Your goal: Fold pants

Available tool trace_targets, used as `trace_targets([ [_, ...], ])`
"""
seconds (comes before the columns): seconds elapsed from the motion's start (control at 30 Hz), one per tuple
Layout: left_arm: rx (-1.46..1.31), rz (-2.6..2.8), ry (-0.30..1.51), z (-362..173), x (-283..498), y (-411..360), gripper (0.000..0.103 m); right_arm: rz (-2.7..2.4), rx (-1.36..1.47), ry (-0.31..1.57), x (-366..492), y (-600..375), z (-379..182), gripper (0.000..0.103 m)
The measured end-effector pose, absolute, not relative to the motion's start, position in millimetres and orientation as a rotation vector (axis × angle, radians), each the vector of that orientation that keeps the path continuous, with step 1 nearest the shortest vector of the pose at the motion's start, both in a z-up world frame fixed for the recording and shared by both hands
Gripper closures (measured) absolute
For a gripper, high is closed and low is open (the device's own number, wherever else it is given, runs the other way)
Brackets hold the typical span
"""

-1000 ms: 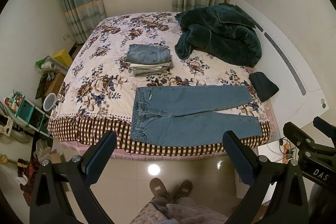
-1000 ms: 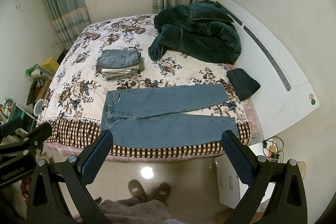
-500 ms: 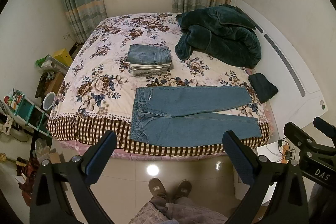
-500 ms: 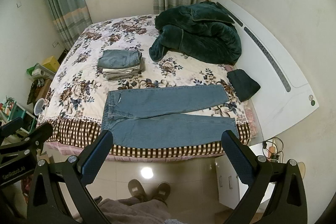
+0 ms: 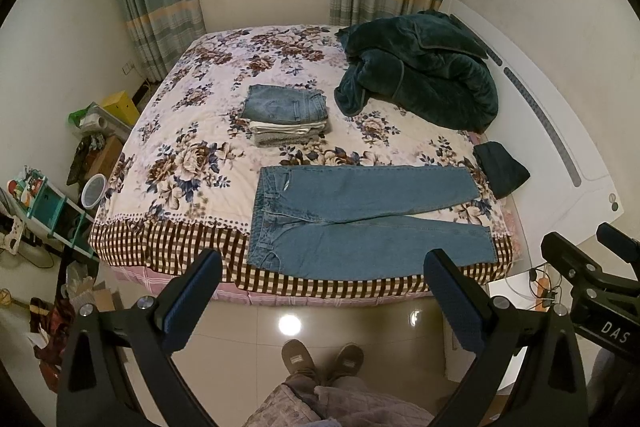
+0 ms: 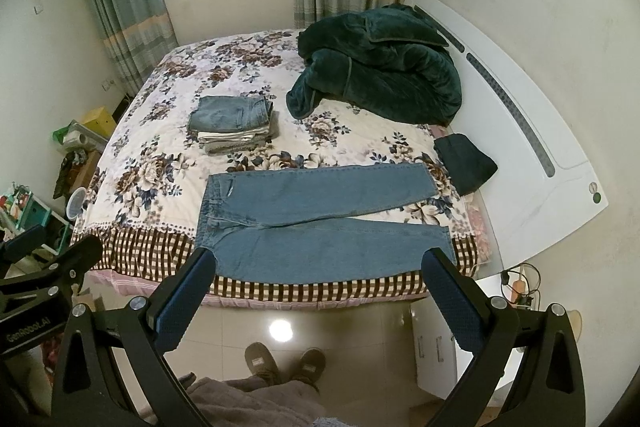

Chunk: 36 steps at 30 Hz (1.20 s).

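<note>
A pair of blue jeans [image 5: 360,215] lies spread flat on the near edge of the bed, waistband to the left, both legs running right; it also shows in the right wrist view [image 6: 316,223]. My left gripper [image 5: 322,291] is open and empty, held above the floor in front of the bed. My right gripper [image 6: 318,291] is open and empty too, at the same height, short of the jeans. Each gripper shows at the edge of the other's view.
A stack of folded pants [image 5: 286,115] sits mid-bed behind the jeans. A dark green blanket [image 5: 420,71] is heaped at the back right, a dark folded cloth [image 5: 500,169] by the white headboard [image 5: 560,147]. Clutter and shelves [image 5: 48,203] stand left of the bed.
Both views have shifted very slightly; the bed and jeans sit a touch lower in frame. The jeans have not moved and both grippers stay open.
</note>
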<state>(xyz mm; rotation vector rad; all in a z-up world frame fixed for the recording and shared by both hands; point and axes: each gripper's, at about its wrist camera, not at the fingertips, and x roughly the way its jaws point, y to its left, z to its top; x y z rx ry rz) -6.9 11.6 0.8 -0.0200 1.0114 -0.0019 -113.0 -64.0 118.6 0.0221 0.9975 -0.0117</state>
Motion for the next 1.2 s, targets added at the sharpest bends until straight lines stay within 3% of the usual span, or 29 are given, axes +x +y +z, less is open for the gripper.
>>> trace_targets([
  [0.9, -0.031, 0.023, 1.011, -2.7, -5.9, 7.3, 0.0, 0.009, 0.027, 1.019, -109.5, -50.4, 130.8, 0.0],
  [1.2, -0.024, 0.172, 0.953, -38.0, 39.6, -0.7, 0.0, -0.069, 0.086, 1.02, -61.2, -98.9, 71.9, 0.0],
])
